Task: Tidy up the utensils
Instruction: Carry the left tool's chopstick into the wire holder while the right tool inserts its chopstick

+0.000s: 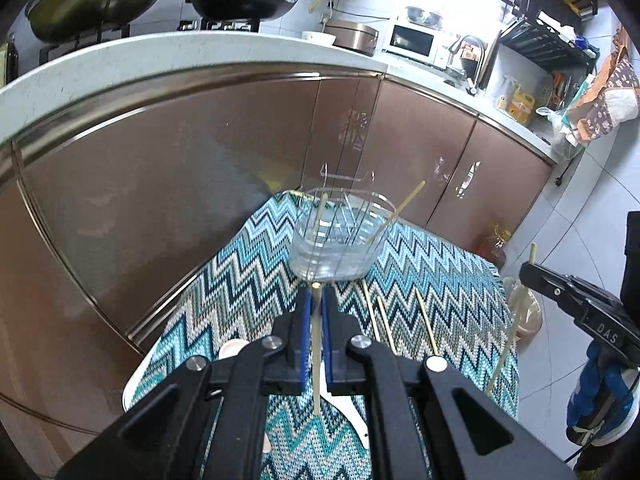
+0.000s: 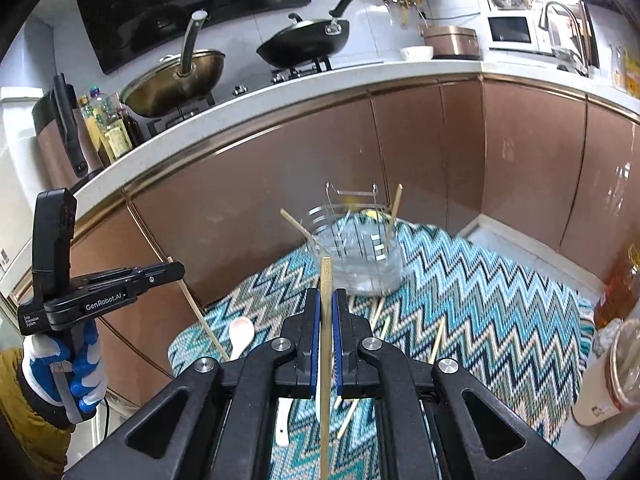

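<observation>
A clear plastic utensil holder (image 1: 338, 236) (image 2: 356, 252) stands on the zigzag cloth, with two bamboo chopsticks (image 1: 396, 210) (image 2: 393, 214) leaning in it. My left gripper (image 1: 317, 300) is shut on a chopstick (image 1: 316, 348) held upright just in front of the holder. My right gripper (image 2: 326, 300) is shut on another chopstick (image 2: 325, 360), also upright, short of the holder. Several loose chopsticks (image 1: 426, 320) (image 2: 436, 342) lie on the cloth. A white spoon (image 2: 240, 336) lies at the cloth's left.
The small table with the zigzag cloth (image 1: 448, 280) (image 2: 500, 288) stands against brown kitchen cabinets (image 1: 180, 184). Woks (image 2: 304, 42) sit on the stove above. An oil bottle (image 2: 618, 284) and a cup (image 2: 612, 376) stand at the table's right.
</observation>
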A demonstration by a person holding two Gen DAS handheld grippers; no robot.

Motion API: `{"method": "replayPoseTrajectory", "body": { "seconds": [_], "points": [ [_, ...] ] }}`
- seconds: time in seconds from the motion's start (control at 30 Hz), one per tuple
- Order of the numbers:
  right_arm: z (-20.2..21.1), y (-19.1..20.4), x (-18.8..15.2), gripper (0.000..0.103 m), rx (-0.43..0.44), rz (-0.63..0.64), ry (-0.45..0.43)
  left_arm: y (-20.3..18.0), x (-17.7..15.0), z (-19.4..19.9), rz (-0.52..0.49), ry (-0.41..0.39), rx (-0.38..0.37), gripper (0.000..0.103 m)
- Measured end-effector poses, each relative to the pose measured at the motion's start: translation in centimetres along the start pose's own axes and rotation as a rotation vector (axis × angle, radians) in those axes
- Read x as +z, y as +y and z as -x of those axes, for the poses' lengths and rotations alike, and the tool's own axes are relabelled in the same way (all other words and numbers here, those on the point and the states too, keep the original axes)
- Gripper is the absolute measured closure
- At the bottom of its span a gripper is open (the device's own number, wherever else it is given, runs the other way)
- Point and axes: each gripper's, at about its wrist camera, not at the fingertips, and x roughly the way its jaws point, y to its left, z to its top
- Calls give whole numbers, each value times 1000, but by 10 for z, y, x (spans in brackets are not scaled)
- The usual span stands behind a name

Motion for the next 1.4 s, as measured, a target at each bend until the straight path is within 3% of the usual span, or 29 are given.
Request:
{"method": "replayPoseTrajectory", "body": {
  "seconds": [0.4, 0.63, 0.8, 1.07, 1.4],
  "points": [
    [-9, 13, 71, 97, 70, 59, -179, 1, 75, 18, 22, -154, -59, 98],
    [-36, 15, 120, 97, 72, 97, -276, -6, 121, 6, 42, -248, -117, 98],
    [-58, 3, 141, 97, 69, 98, -338, -8, 144, -9, 42, -323, -109, 98],
    [-105, -9, 152, 97, 8, 127, -376, -12, 160, -66, 24, -336, -35, 98],
    [-163, -25, 110, 97, -86, 159, -337, -6, 123, -148, 38, -274, -24, 96]
  ]
}}
